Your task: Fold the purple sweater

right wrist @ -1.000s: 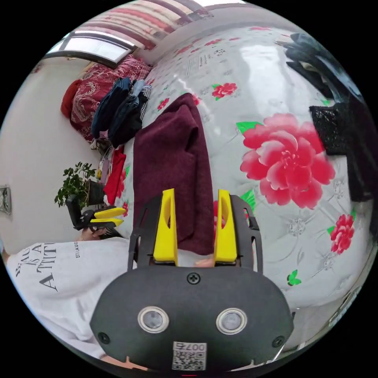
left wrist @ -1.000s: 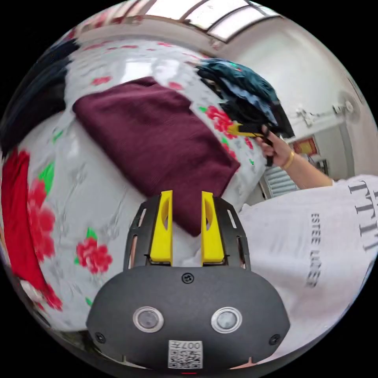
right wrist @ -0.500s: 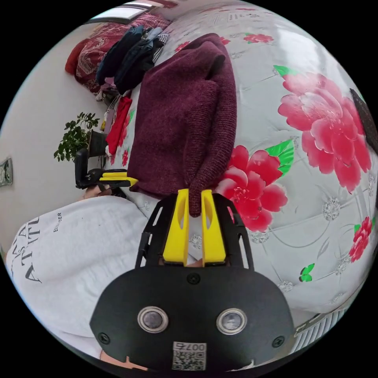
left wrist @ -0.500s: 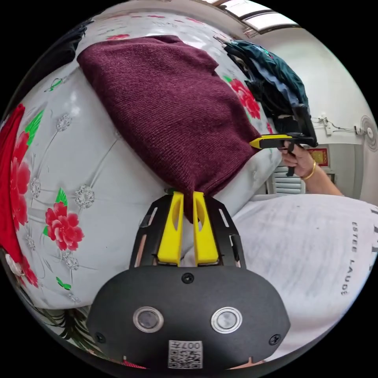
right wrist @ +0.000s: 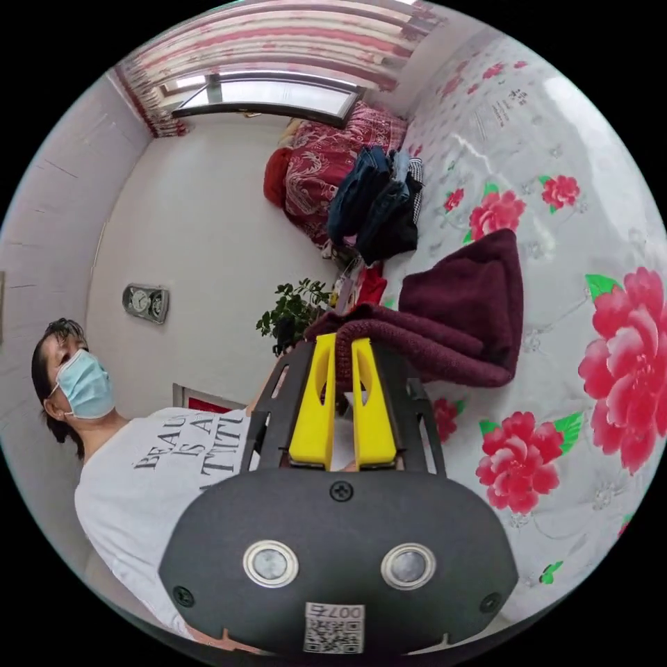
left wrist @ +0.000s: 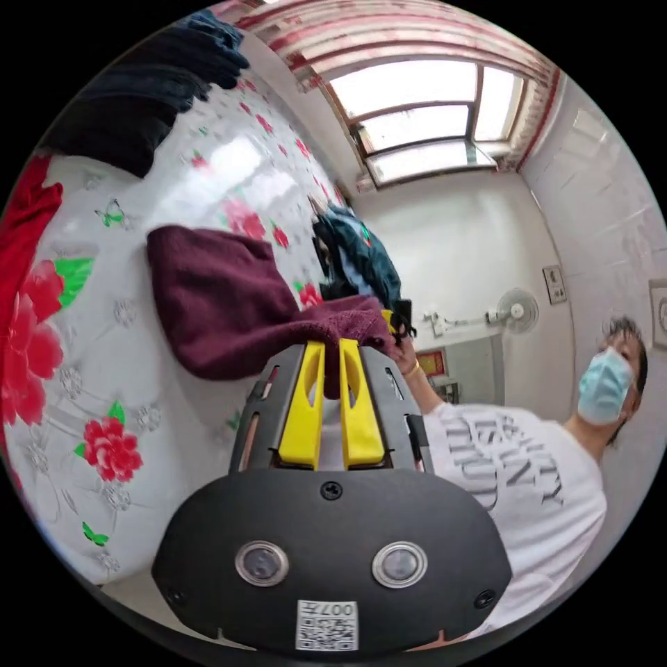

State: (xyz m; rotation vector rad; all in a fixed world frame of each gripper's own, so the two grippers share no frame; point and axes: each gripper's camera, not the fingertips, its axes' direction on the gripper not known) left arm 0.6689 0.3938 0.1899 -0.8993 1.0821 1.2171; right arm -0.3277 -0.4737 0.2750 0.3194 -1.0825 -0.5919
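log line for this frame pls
phase: fold lift | left gripper: shut on purple sweater | right gripper: shut on sweater edge | far part on bedspread

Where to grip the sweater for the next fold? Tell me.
Keep the near edge of the sweater. The left gripper and right gripper each pinch a corner from the person's side. That edge is lifted while the far end lies on the bed.

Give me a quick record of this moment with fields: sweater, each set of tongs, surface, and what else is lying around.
sweater: purple sweater, near edge lifted off the bed, far part lying flat
left tongs: shut on the sweater's lifted edge
right tongs: shut on the sweater's lifted edge
surface: bed with white floral cover
other clothes: dark pile beyond the sweater; red garment at the bed's edge
background: potted plant, window
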